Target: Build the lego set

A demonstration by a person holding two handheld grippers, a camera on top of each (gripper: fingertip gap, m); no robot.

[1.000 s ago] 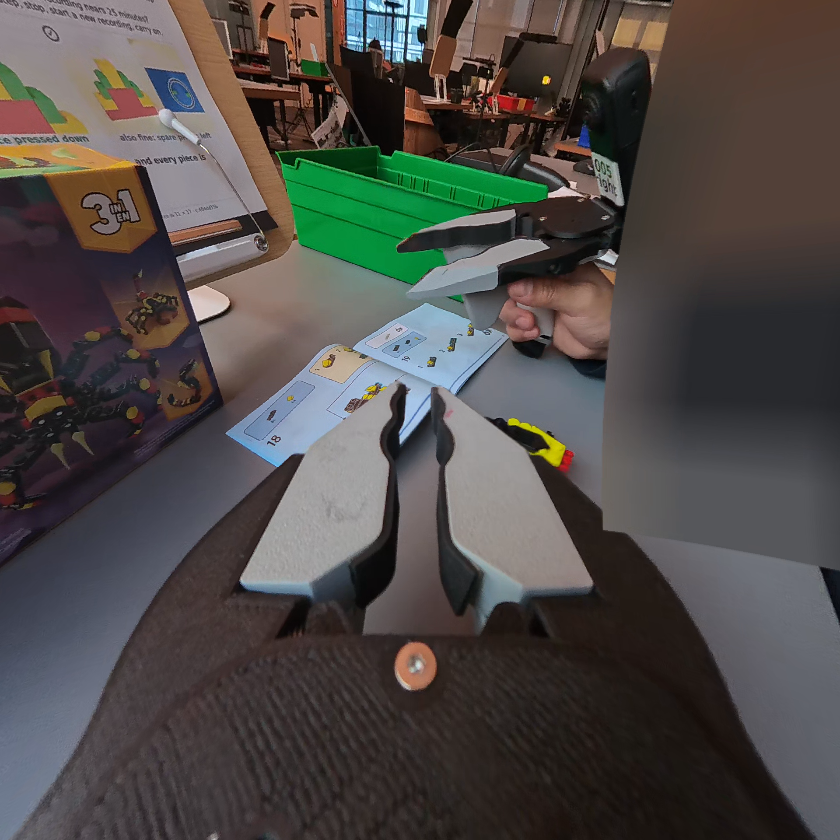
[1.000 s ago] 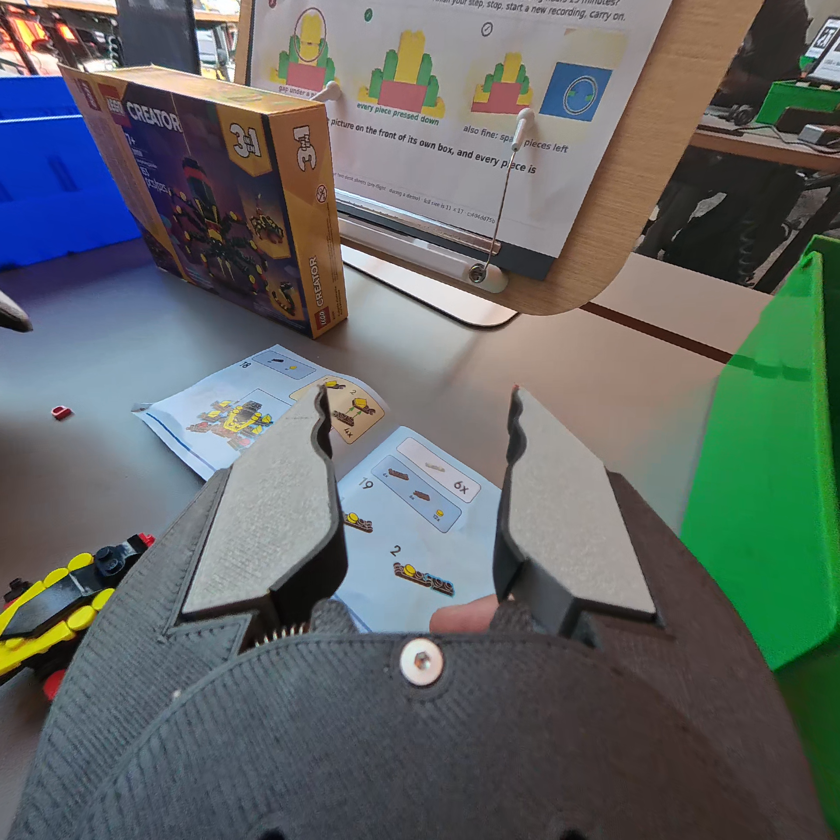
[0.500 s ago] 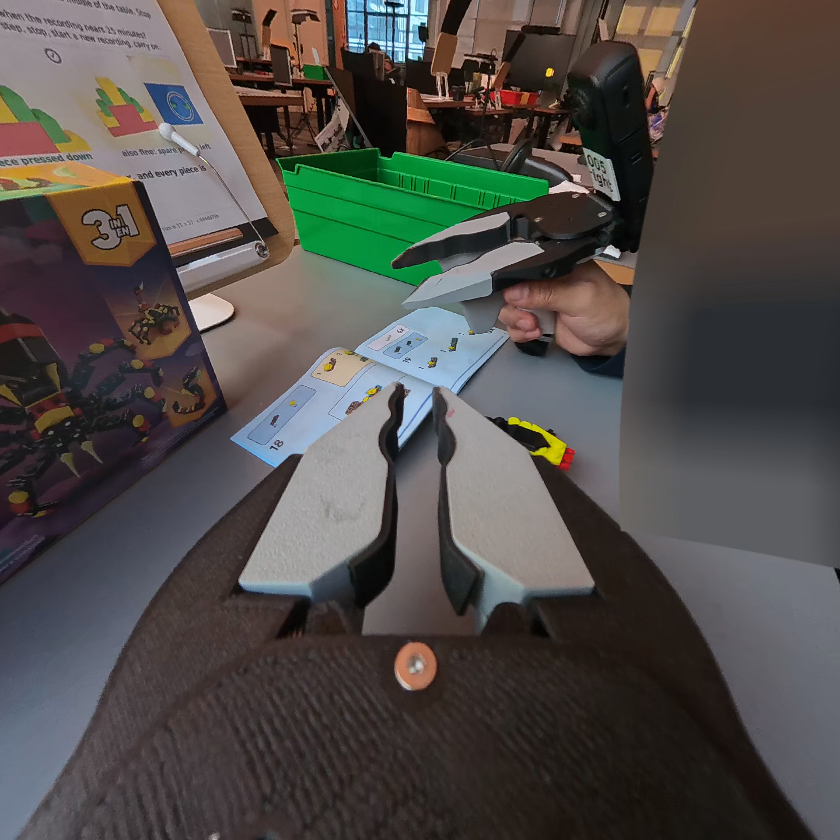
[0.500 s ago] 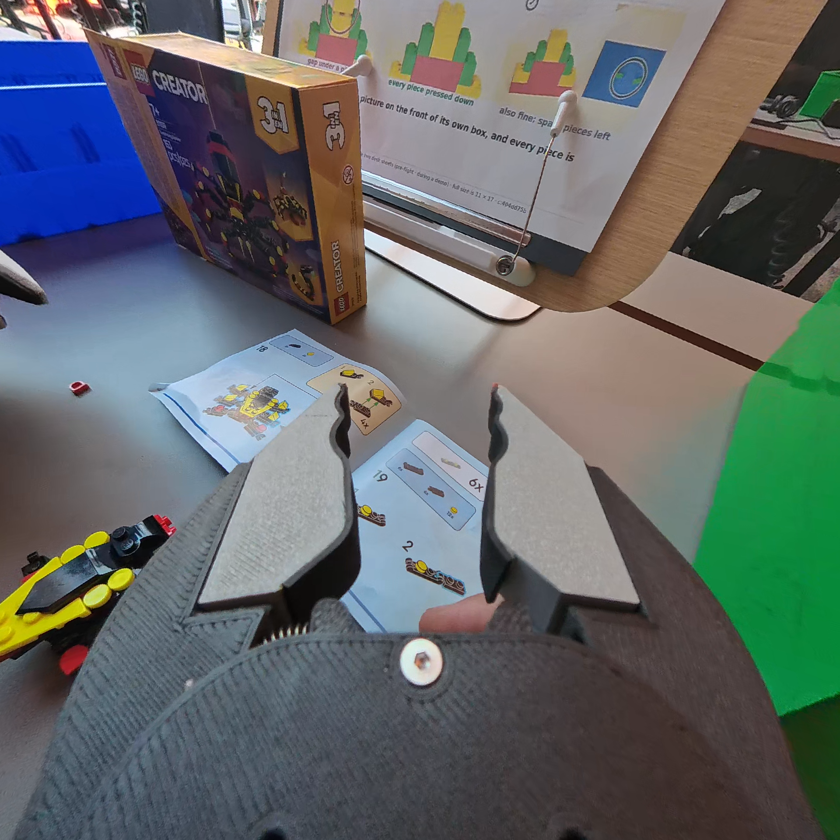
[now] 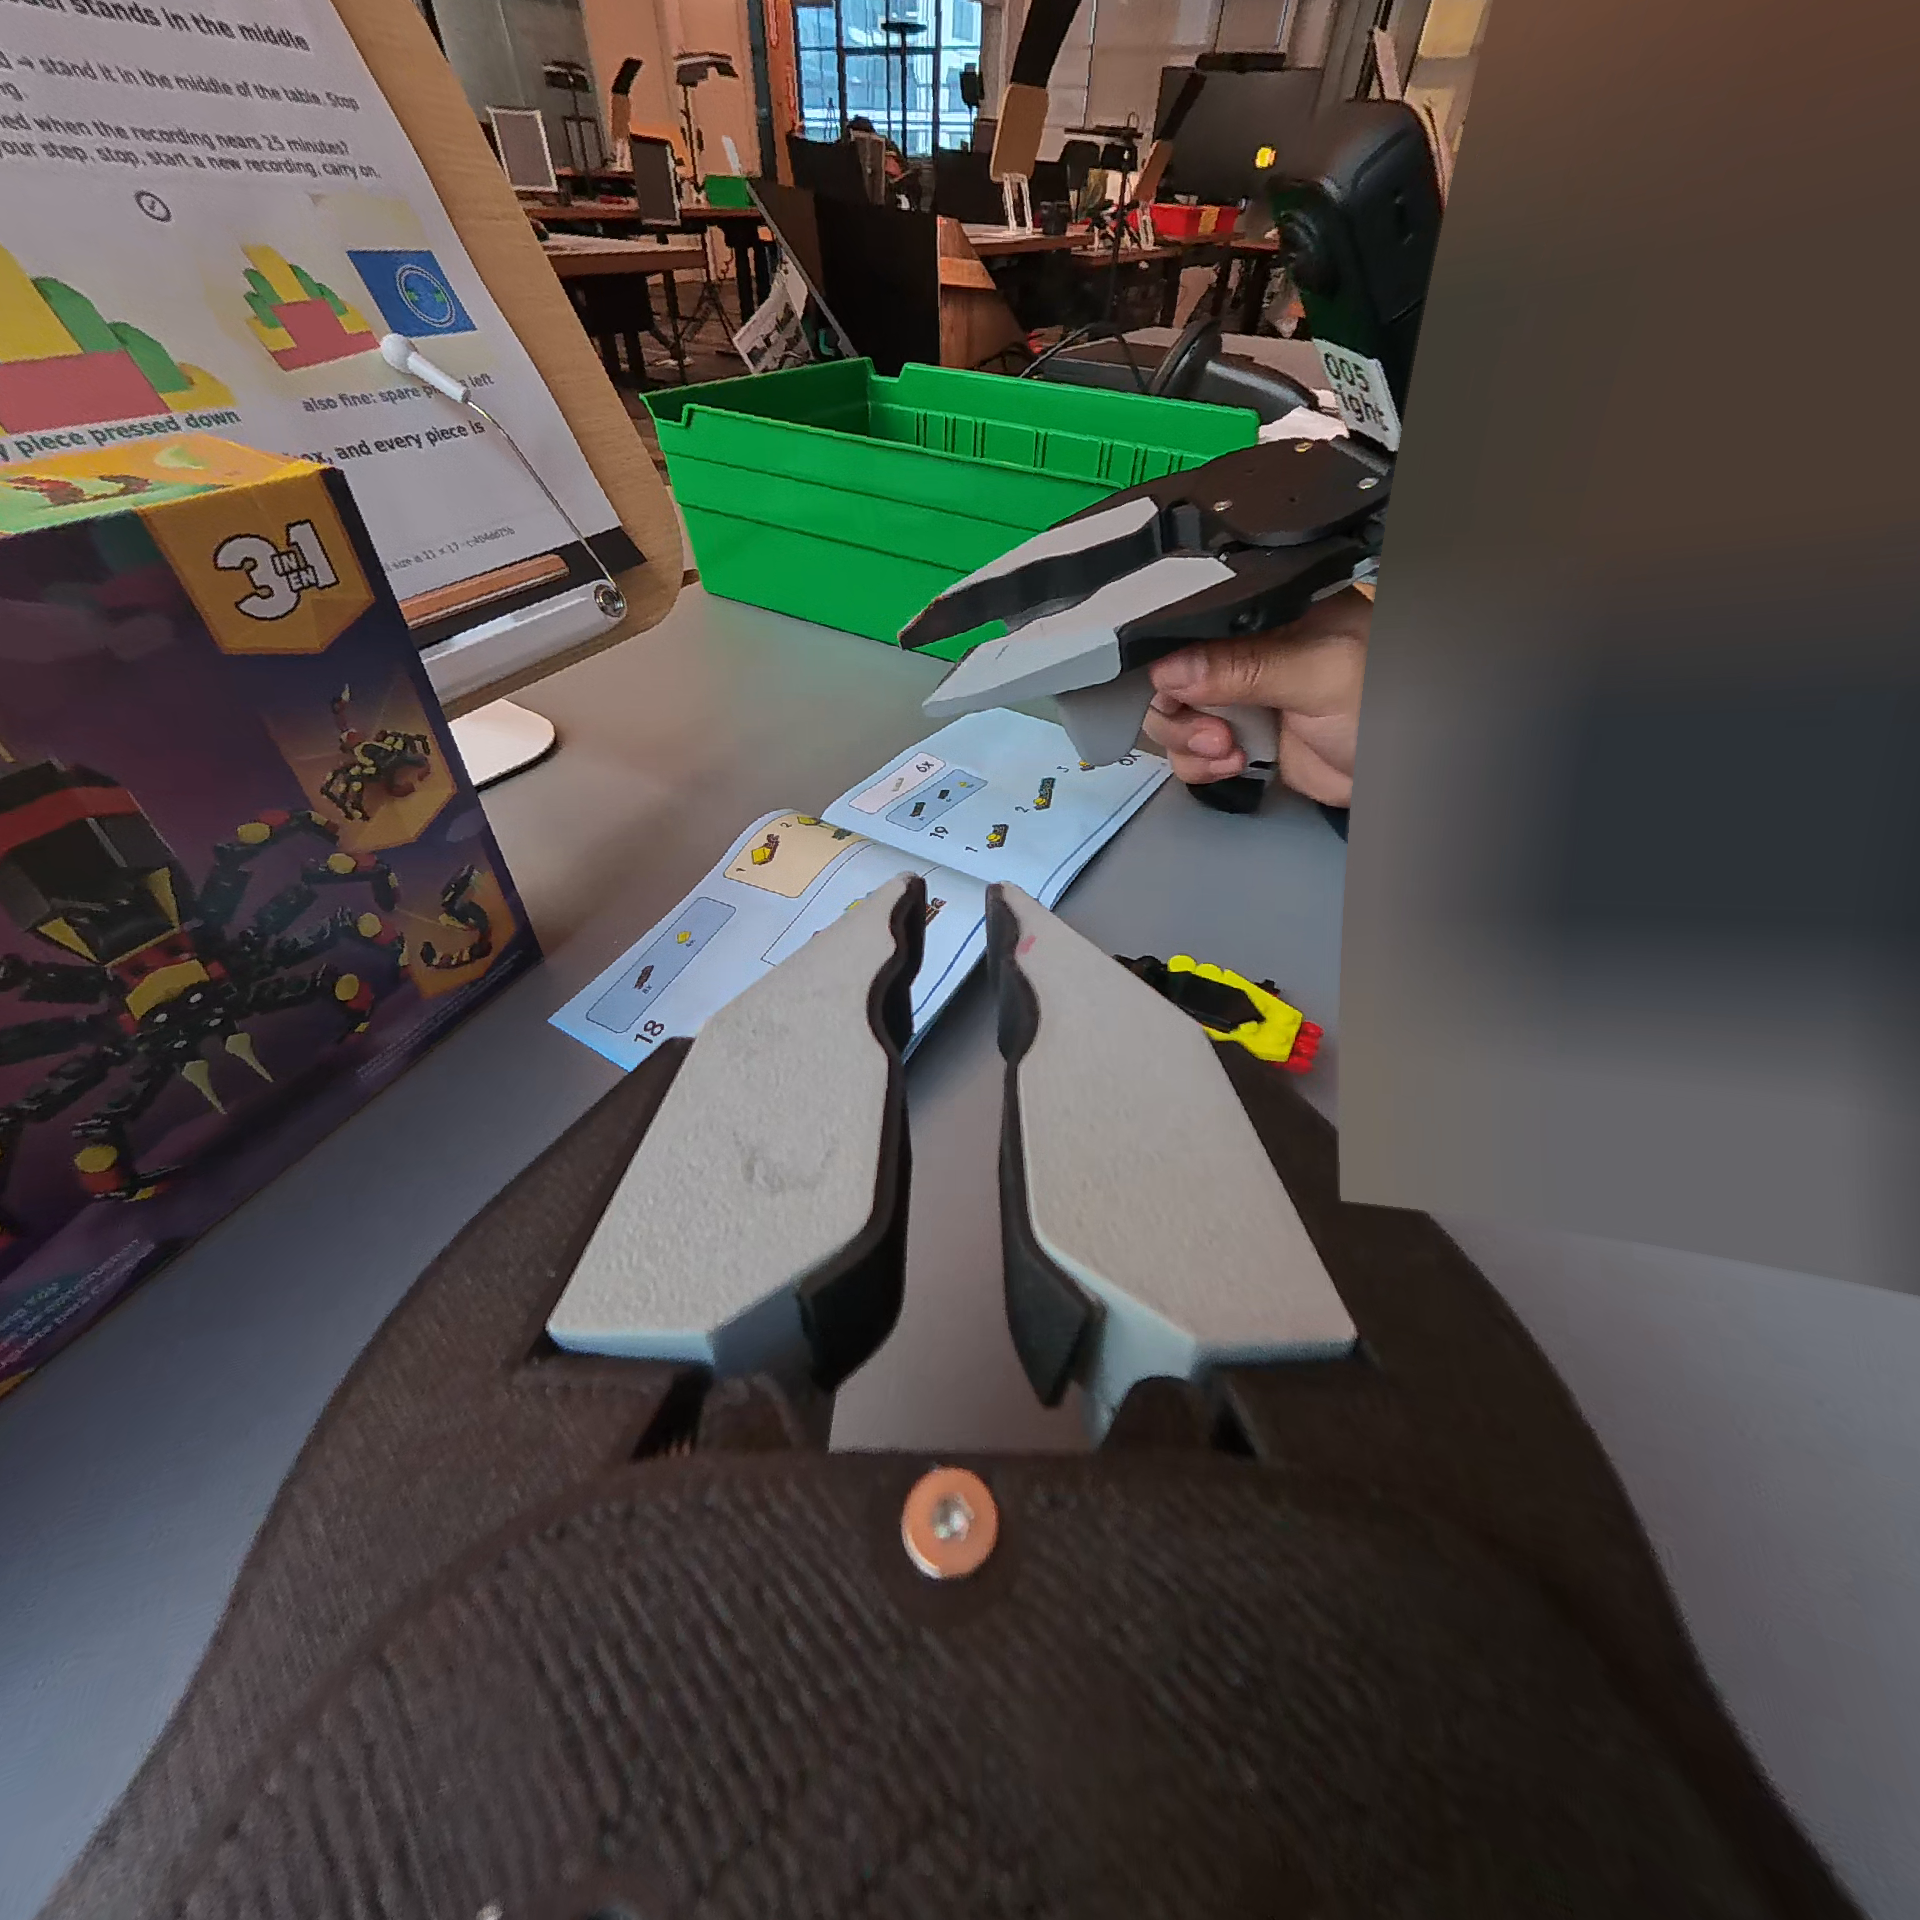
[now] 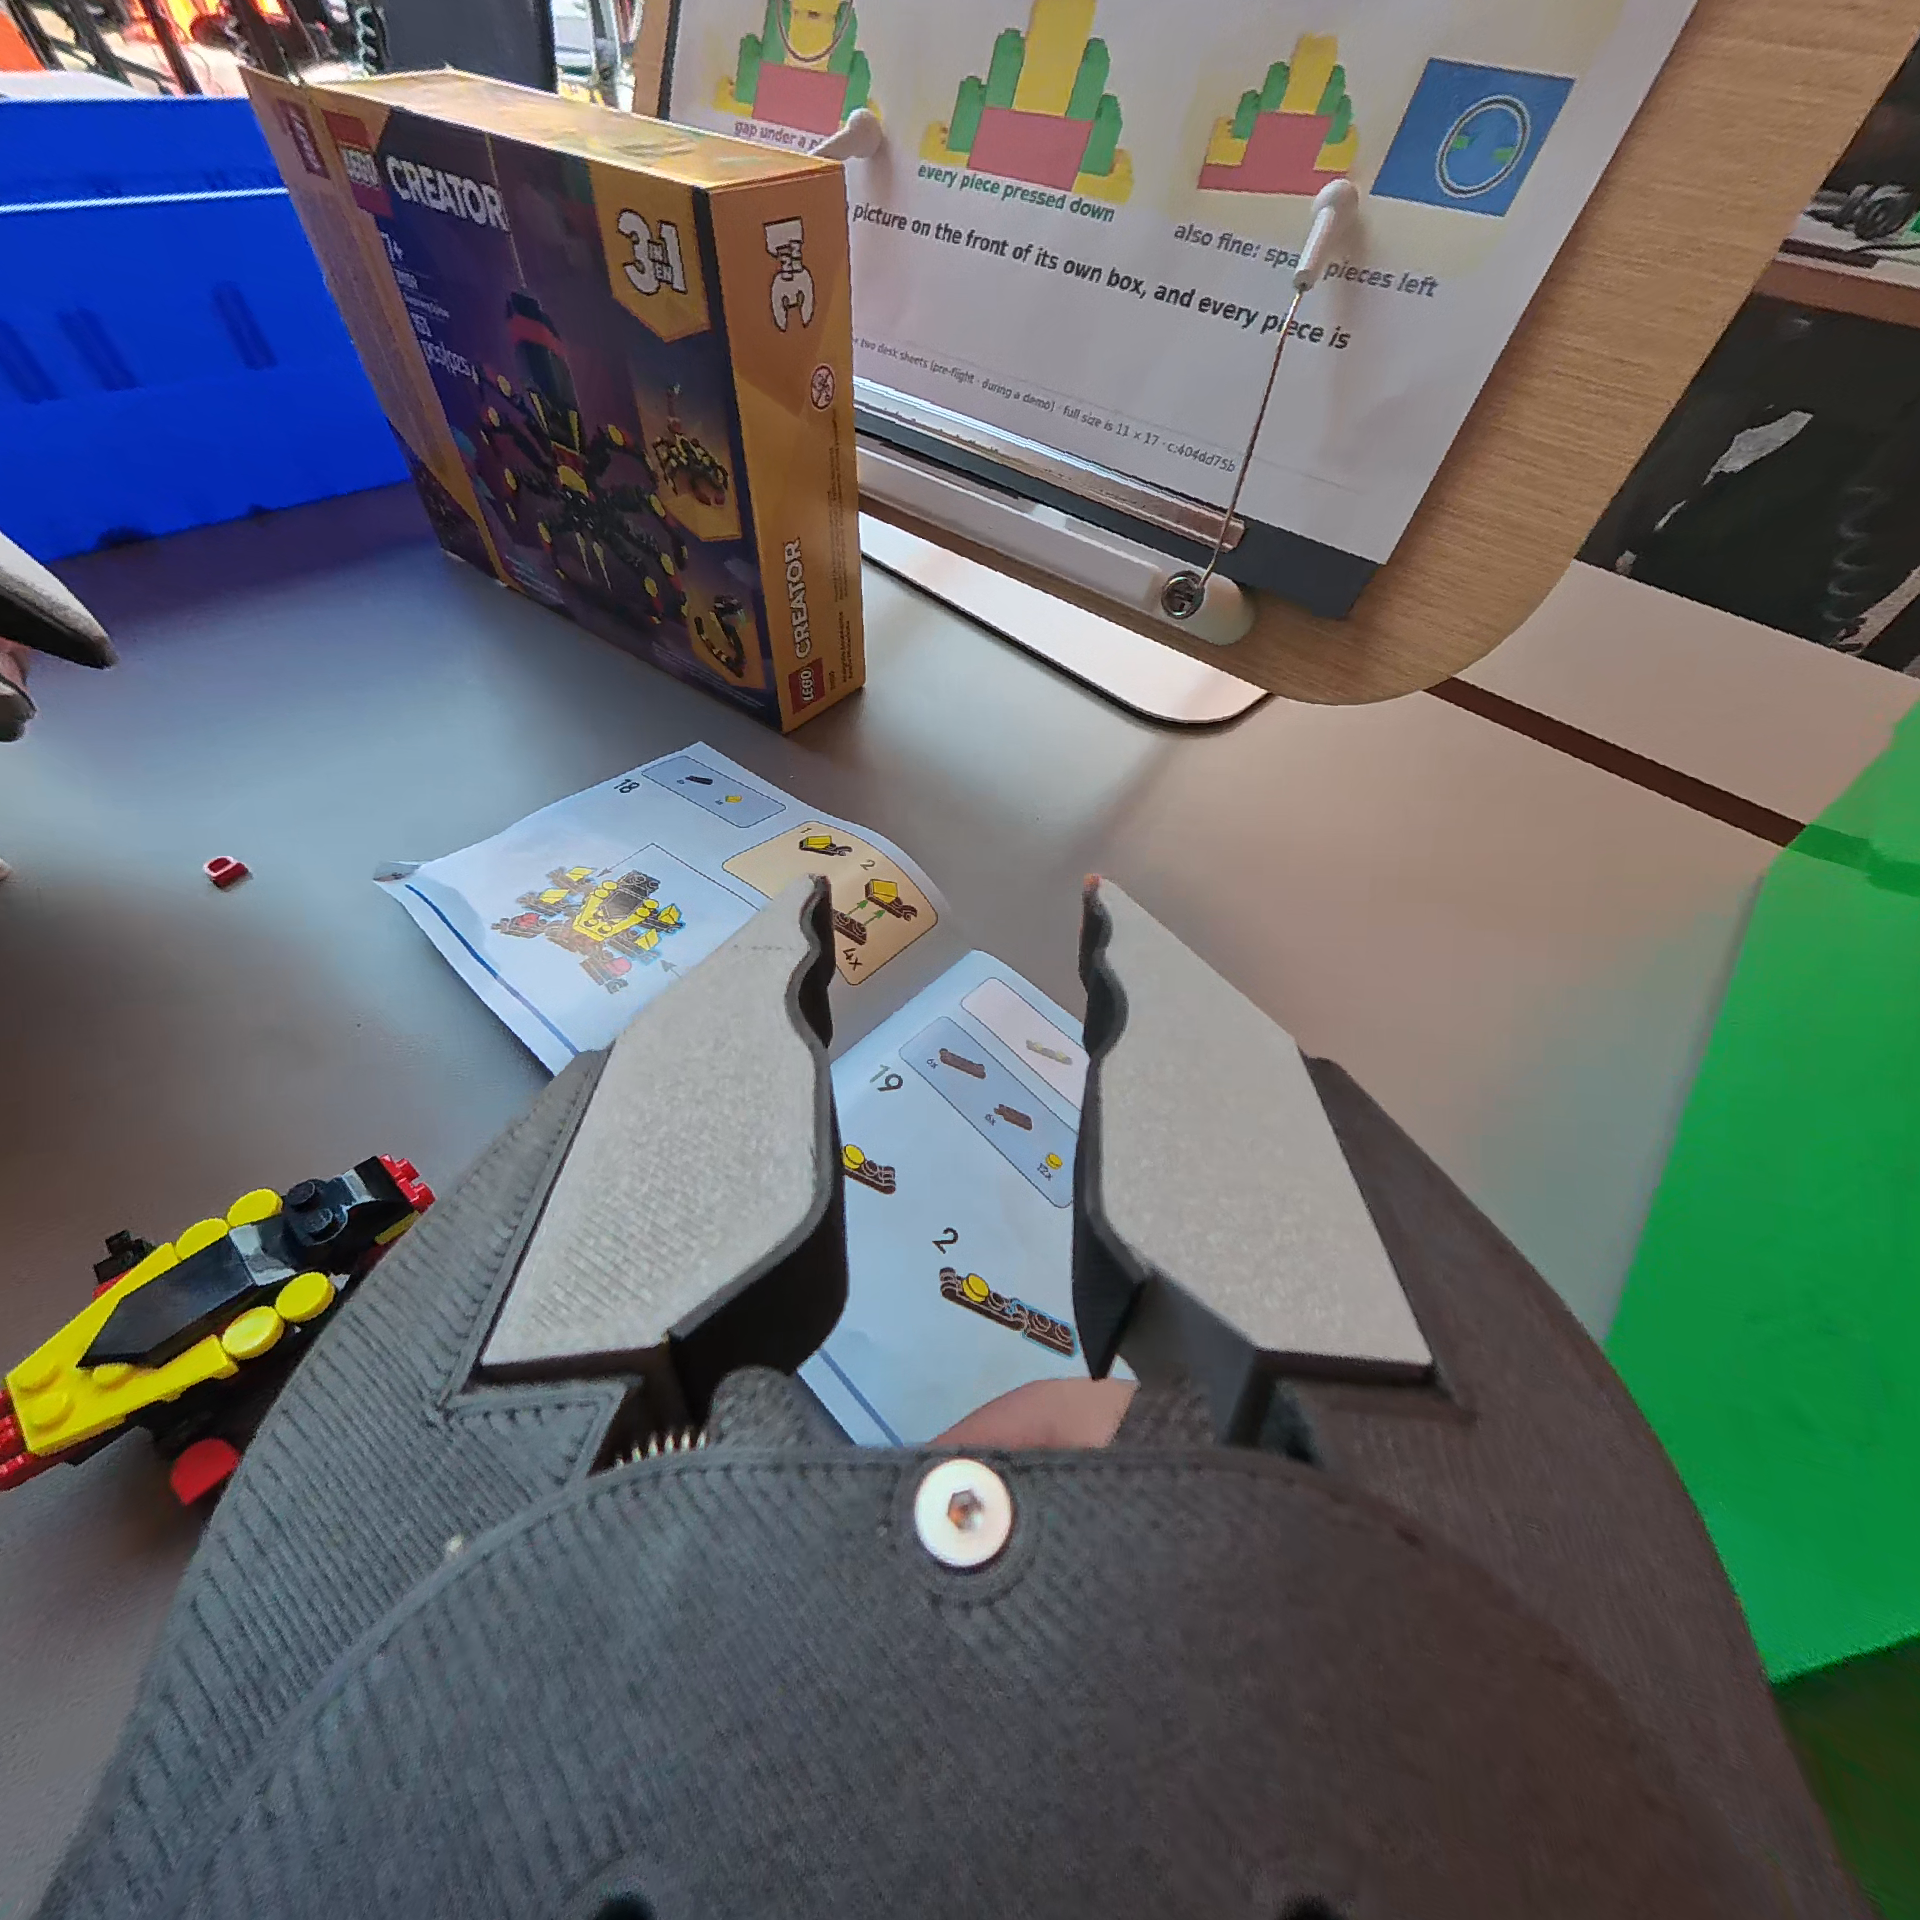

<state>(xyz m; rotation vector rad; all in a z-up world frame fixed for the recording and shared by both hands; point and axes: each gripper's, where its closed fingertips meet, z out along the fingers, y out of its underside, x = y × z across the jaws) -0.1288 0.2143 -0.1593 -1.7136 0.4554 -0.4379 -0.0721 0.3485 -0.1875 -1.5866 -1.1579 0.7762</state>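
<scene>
Grey worktop [image 6: 1195, 831] carries an open instruction booklet [image 6: 644, 894] mid-surface, beneath both claws. Left gripper [image 5: 951, 904] is nearly closed and empty; right gripper [image 6: 951, 894] gapes partway, empty. Yellow-black lego model [image 6: 197, 1299] lies beside the booklet, set box [image 6: 582, 384] upright behind.

- A green plastic bin [image 5: 935, 488] stands on the grey table [image 5: 727, 707], open and ribbed inside.
- A blue plastic bin [image 6: 156, 312] sits at the far left.
- A wooden board with a printed sheet [image 6: 1143, 208] leans upright (clipped by a white-tipped wire arm [image 6: 1262, 395]).
- Desks and monitors [image 5: 935, 177] fill the background.
</scene>
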